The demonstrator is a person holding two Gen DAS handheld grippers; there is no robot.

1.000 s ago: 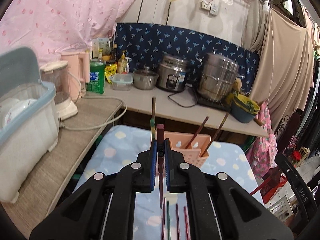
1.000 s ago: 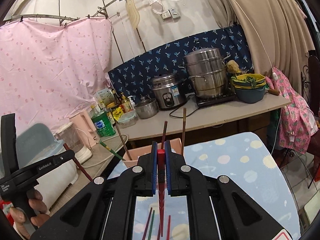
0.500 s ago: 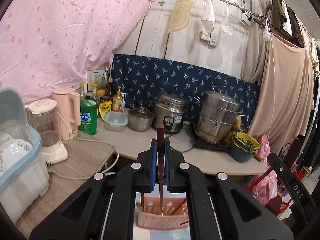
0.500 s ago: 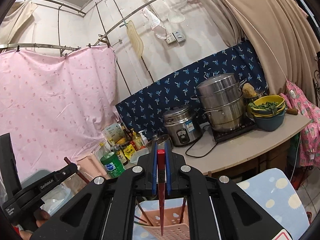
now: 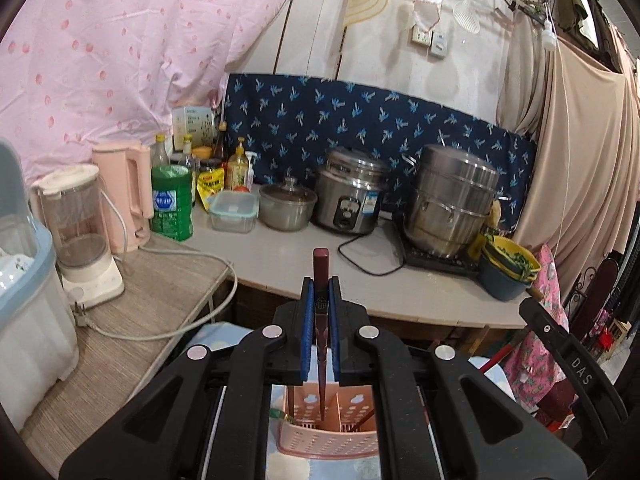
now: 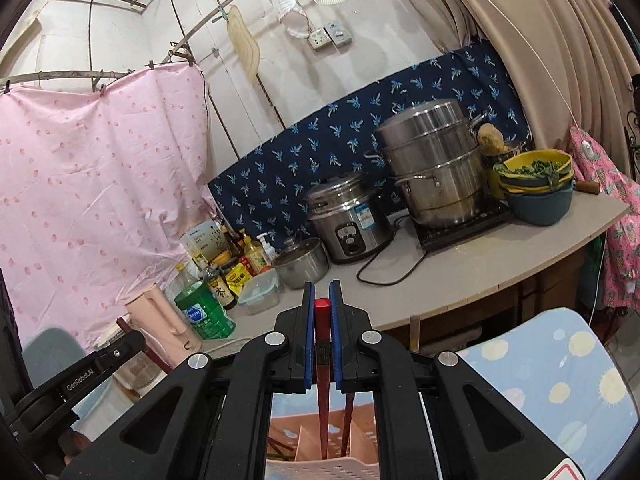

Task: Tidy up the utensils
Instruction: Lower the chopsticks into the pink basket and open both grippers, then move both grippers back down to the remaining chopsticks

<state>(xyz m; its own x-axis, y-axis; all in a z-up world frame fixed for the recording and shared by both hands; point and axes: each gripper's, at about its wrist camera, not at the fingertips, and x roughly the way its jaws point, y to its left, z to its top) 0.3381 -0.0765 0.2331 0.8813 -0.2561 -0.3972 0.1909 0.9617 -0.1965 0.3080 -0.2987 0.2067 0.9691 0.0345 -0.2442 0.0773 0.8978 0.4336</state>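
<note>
Item: left gripper (image 5: 321, 294), jaws clamped on one dark red chopstick (image 5: 321, 320), held upright, tip pointing down into the pink utensil basket (image 5: 328, 438) directly below.

Item: right gripper (image 6: 322, 300), jaws clamped on a brighter red chopstick (image 6: 322, 372), also upright, its tip down among the same basket's (image 6: 320, 472) dividers.

Item: basket contents. A few sticks already stand or lean in its compartments, including a dark one (image 6: 347, 424) just beside the right-hand chopstick. Which compartment each held stick is aimed at cannot be told.

Progress, as judged: well under way. Some chopsticks are sorted and two more are poised for release but not yet let go. Whether any remain on the spotted blue cloth (image 6: 560, 380) is hidden behind the grippers.

Position: each chopstick runs through its gripper's pads, top end poking just above the fingertips, lower end inside or at the basket rim.
</note>
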